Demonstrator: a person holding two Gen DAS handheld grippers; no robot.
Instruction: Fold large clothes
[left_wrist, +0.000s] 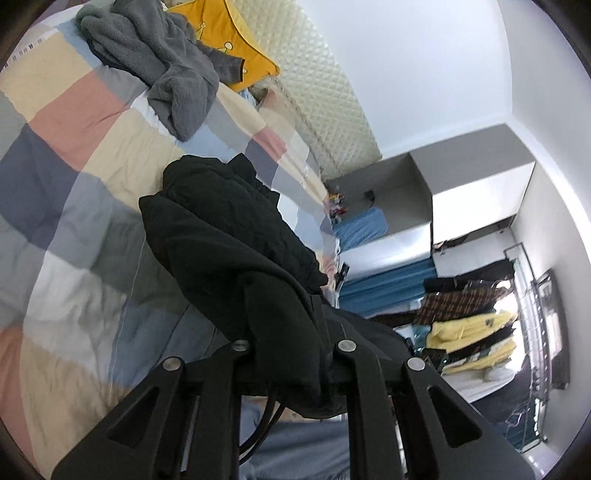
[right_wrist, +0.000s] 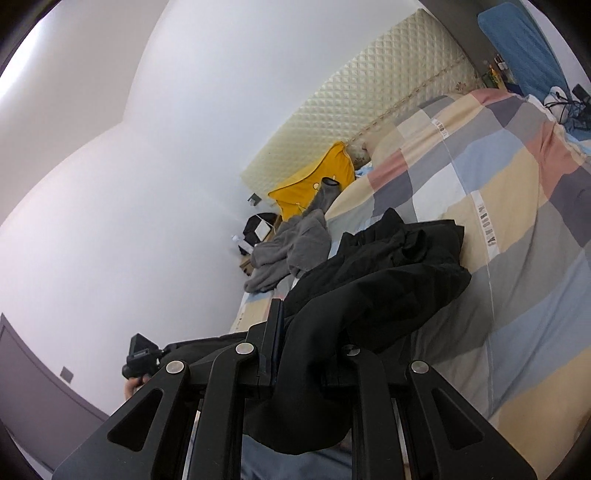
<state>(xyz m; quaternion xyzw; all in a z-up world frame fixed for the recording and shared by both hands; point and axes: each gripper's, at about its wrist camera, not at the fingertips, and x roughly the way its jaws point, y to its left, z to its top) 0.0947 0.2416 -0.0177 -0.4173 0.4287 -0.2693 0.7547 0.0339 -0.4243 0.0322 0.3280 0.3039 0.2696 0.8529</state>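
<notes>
Black jacket pinched in both grippers, no fold made yet.

The left gripper (left_wrist: 291, 354) and right gripper (right_wrist: 295, 354) each clamp nearly shut on the black jacket (left_wrist: 221, 236), which trails ahead, bunched, onto the checked quilt (left_wrist: 74, 155); beyond it a grey fleece garment (left_wrist: 162, 62) lies crumpled.

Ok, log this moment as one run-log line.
stage: lifting | left gripper: shut on black jacket | right gripper: shut on black jacket | far end: on checked quilt | nearby: grey fleece
</notes>
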